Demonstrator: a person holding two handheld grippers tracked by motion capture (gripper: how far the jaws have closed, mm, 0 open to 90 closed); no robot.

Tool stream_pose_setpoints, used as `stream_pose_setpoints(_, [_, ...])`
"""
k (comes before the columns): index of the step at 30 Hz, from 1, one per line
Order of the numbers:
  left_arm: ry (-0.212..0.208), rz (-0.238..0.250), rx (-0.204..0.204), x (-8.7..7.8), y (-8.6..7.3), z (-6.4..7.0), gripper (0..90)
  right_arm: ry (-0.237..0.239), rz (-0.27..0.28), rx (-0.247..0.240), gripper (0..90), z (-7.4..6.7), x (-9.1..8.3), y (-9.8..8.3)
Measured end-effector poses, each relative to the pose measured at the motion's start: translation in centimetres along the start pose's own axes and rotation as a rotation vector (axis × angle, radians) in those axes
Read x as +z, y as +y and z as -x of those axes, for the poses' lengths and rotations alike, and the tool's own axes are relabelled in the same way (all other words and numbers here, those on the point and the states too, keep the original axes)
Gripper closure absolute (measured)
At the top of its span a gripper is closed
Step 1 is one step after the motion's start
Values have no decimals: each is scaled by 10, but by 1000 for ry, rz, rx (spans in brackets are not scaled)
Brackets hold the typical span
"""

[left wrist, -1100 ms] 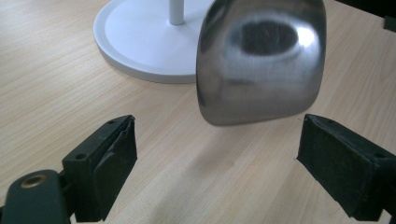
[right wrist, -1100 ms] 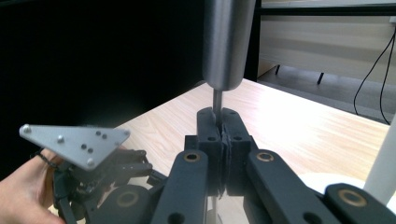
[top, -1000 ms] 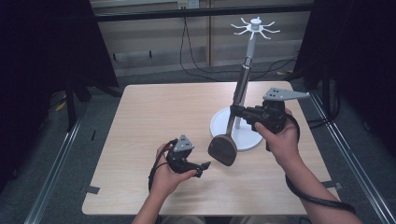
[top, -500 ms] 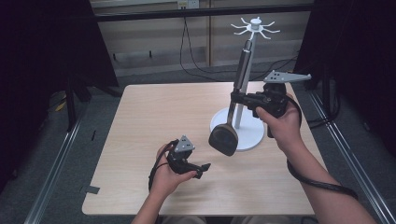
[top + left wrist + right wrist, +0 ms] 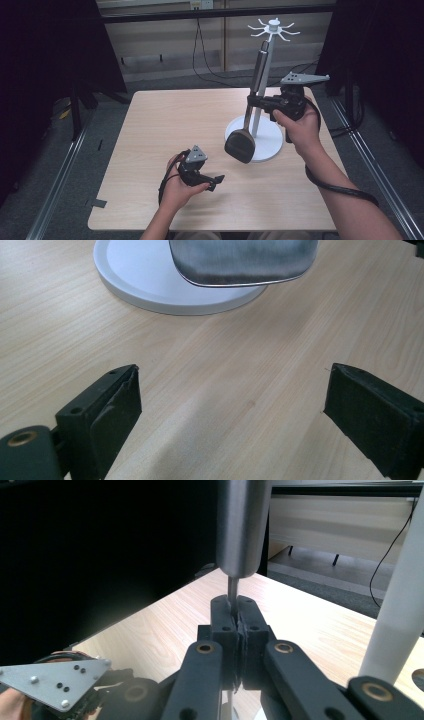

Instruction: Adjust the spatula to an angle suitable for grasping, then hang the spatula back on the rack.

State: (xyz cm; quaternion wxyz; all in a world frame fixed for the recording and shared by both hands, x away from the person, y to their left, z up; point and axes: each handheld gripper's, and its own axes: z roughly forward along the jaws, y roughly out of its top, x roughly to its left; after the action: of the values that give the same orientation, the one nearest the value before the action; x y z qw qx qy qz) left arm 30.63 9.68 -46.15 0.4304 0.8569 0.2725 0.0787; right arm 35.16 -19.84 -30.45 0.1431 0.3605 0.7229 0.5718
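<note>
Held upright above the desk (image 5: pixel 165 130): a spatula (image 5: pixel 251 112) with a thick, dull-metal cylindrical handle at the top, a thin metal shank below it, and a dark, rounded blade at the bottom. Blade hanging over the near-left edge of the round white base (image 5: pixel 267 142) of a utensil stand, seemingly clear of it, though contact cannot be ruled out. In the left gripper view, blade (image 5: pixel 243 261) seen as a brushed grey, glossy sheet with rounded corners, floating just over the white base (image 5: pixel 135 275).

Right hand-held gripper (image 5: pixel 255 101) clamped tight on the thin shank just under the handle; in the right gripper view, black jaws pressed together around the shank (image 5: pixel 233 592), handle (image 5: pixel 243 525) rising straight above them.

Left hand-held gripper (image 5: pixel 212 181) low over the near part of the desk, jaws spread wide with nothing between them, bare pale wood (image 5: pixel 240 390) under them, pointed toward the blade and base.

Directly beside the spatula: the stand's white pole (image 5: pixel 261 95), close against the handle on its right, topped by a ring of white hooks (image 5: pixel 273 29). Pole also visible at the right edge of the right gripper view (image 5: pixel 400 615). Behind the desk, dark cables (image 5: pixel 205 55) hanging against a pale wall.
</note>
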Motion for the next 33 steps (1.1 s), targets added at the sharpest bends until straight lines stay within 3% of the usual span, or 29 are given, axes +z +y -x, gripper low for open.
stream_pose_setpoints(11, [-2, 6, -13, -1, -1, -1, 80, -1, 9, -13, 886, -3, -3, 5])
stream_pose_setpoints(20, [-1, 5, -13, 0, 0, 3, 80, -22, 5, 3, 886, 5, -4, 1])
stream_pose_setpoints(33, [-5, -14, -7, 0, -2, 0, 80, -54, -3, -21, 884, 11, -4, -3])
